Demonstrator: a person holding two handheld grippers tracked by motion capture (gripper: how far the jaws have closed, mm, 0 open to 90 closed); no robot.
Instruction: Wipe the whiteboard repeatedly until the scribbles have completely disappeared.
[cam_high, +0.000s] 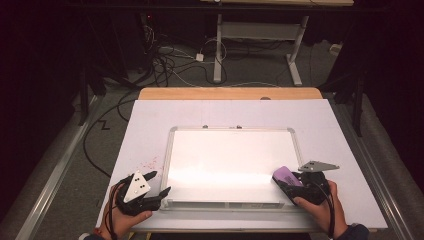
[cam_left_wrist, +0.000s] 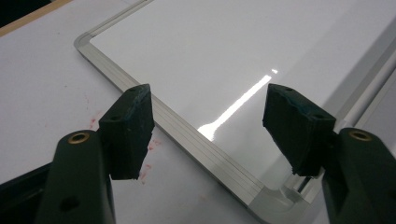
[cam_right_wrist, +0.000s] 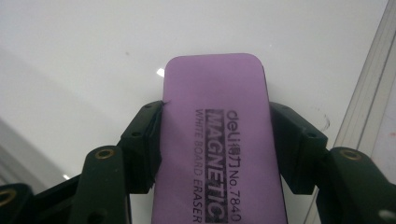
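**A:** ok what am I looking at rn, someone describe pls

**B:** I'm running the rig remotely, so here's what I'm seeing. I'm gripping a purple eraser (cam_right_wrist: 217, 140) w/ the right gripper (cam_high: 292, 181), jaws clamping it by its long sides, one on each. The printed face is pointing up, reads "magnetic white board eraser". It's sitting over the whiteboard (cam_high: 230, 155), near the board's right edge and toward the corner closest to me. Can't tell if the underside is actually touching the board or just hovering above it.

**A:** and the left one?

**B:** The left gripper (cam_high: 159, 184) is hanging wide open, nothing in it. It's sitting at the board's near-left corner; in the left gripper view one jaw is over the white table cover (cam_high: 150, 120) and the other is over the board, w/ the metal frame (cam_left_wrist: 196, 135) running diagonally btwn them. Not touching the frame afaict.

**A:** anything else on the table?

**B:** There's a patch of reddish specks (cam_high: 150, 162) on the cover just left of the board, right beside the frame. The board surface itself is looking clean and glossy, glare streaking across it. Board's lying flat in the middle of the cover, and both my hands are coming in from the near edge, well apart.
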